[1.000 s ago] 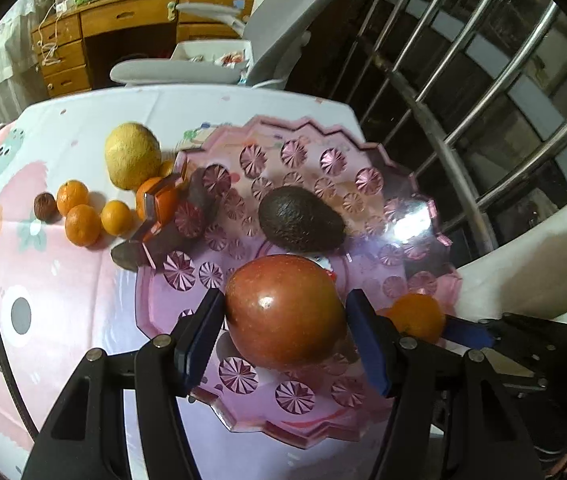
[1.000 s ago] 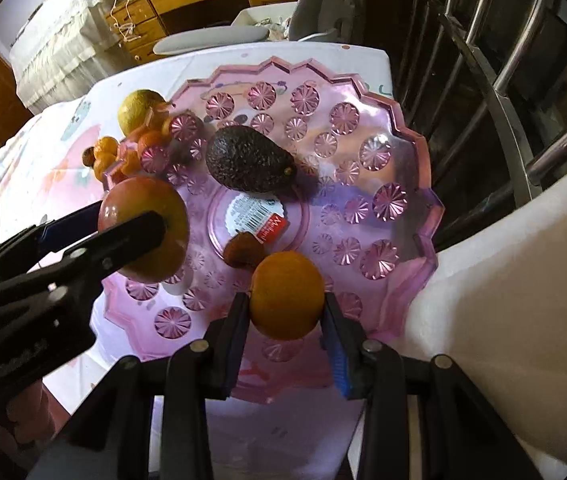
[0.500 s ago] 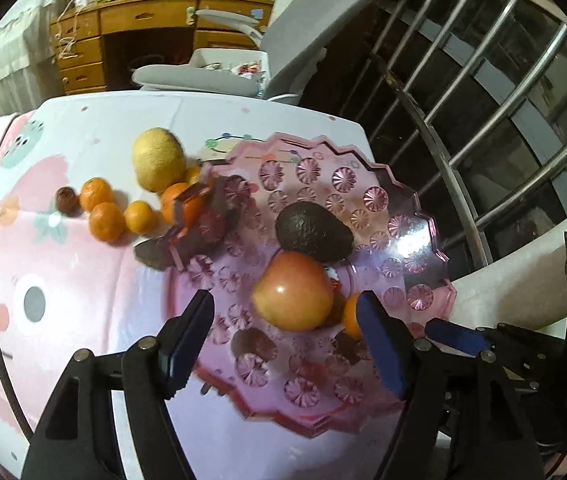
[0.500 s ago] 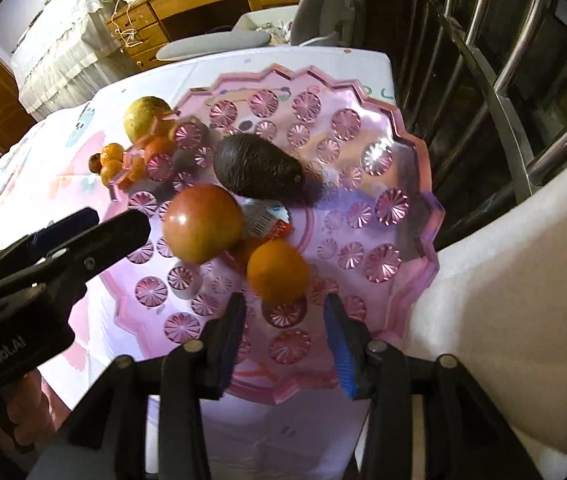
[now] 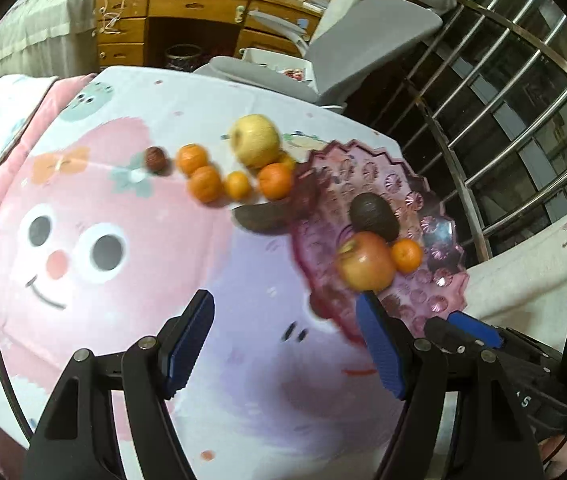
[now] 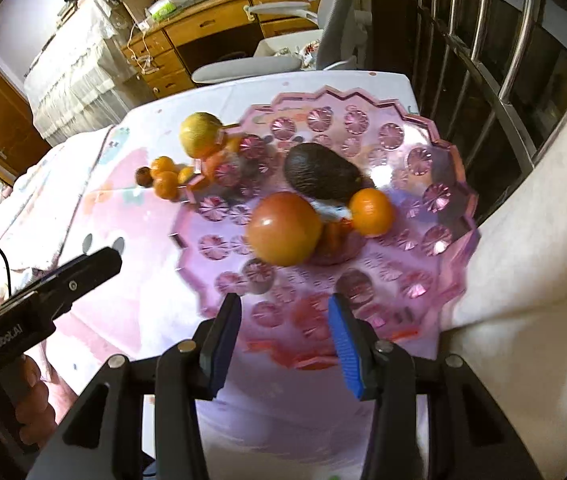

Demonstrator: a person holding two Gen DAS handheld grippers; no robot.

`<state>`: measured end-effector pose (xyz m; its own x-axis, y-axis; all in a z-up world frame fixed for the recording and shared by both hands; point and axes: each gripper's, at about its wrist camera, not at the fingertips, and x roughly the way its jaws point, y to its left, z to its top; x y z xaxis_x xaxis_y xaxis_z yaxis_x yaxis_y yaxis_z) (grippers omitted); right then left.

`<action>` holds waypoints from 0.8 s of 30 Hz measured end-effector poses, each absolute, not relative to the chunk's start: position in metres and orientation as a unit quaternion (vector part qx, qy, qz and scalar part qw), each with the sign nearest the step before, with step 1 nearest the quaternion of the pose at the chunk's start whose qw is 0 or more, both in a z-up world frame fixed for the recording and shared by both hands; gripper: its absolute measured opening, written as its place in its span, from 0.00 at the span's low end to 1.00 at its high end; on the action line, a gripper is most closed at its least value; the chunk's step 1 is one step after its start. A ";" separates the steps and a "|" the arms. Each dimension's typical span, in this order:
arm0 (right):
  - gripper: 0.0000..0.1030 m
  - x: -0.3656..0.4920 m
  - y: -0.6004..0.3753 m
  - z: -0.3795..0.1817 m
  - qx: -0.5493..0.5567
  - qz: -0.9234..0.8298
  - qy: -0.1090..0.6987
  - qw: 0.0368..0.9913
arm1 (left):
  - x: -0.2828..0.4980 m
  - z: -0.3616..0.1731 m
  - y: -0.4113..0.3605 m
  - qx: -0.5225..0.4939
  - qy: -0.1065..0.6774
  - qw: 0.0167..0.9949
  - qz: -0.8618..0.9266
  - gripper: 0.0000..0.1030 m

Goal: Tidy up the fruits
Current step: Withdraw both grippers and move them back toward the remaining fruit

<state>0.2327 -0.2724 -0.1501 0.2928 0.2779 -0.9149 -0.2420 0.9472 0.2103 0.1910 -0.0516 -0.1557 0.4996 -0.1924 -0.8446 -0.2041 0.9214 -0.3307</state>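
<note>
A pink scalloped plate [image 6: 415, 280] [image 5: 435, 280] holds a red apple [image 6: 283, 228] [image 5: 365, 262], a dark avocado [image 6: 323, 176] [image 5: 373, 216] and an orange [image 6: 371, 212] [image 5: 405, 255]. On the cloth left of the plate lie a yellow fruit [image 5: 255, 140] [image 6: 199, 134], several small oranges [image 5: 204, 184] [image 6: 165, 178] and a small brown fruit [image 5: 155, 159]. My left gripper [image 5: 283, 340] is open and empty over the tablecloth, left of the plate. My right gripper [image 6: 283, 340] is open and empty over the plate's near rim.
The tablecloth [image 5: 123, 280] shows a pink cartoon face. A grey office chair [image 5: 363, 40] and a wooden desk [image 5: 187, 12] stand behind the table. A metal railing [image 5: 503, 100] runs along the right, above a white cushion [image 6: 523, 240]. A hand [image 6: 31, 396] holds the left gripper.
The left gripper let go of the red apple and the right one let go of the orange; both fruits now rest on the plate. Both grippers drew back, the left one swinging left over the cloth.
</note>
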 end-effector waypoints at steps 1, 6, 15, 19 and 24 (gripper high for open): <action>0.44 0.229 -0.269 -0.149 0.019 0.161 0.570 0.805 | 0.185 -0.156 -0.044 -0.199 0.502 0.842 0.003 0.70; 0.44 0.199 -0.243 -0.145 0.051 0.144 0.561 0.814 | 0.155 -0.159 -0.001 -0.194 0.527 0.828 0.005 0.70; 0.44 0.158 -0.183 -0.148 0.097 0.107 0.551 0.822 | 0.127 -0.159 0.071 -0.167 0.567 0.806 -0.015 0.70; 0.44 0.148 -0.156 -0.149 0.111 0.089 0.544 0.827 | 0.129 -0.156 0.098 -0.144 0.579 0.802 -0.034 0.70; 0.44 0.141 -0.122 -0.148 0.133 0.070 0.524 0.838 | 0.140 -0.152 0.127 -0.111 0.592 0.797 -0.057 0.71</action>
<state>0.1410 -0.1215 -0.1485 0.4412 0.2561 -0.8601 0.0217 0.9551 0.2956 0.1404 0.1268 -0.1523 0.2938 -0.2224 -0.9297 -0.0413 0.9687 -0.2447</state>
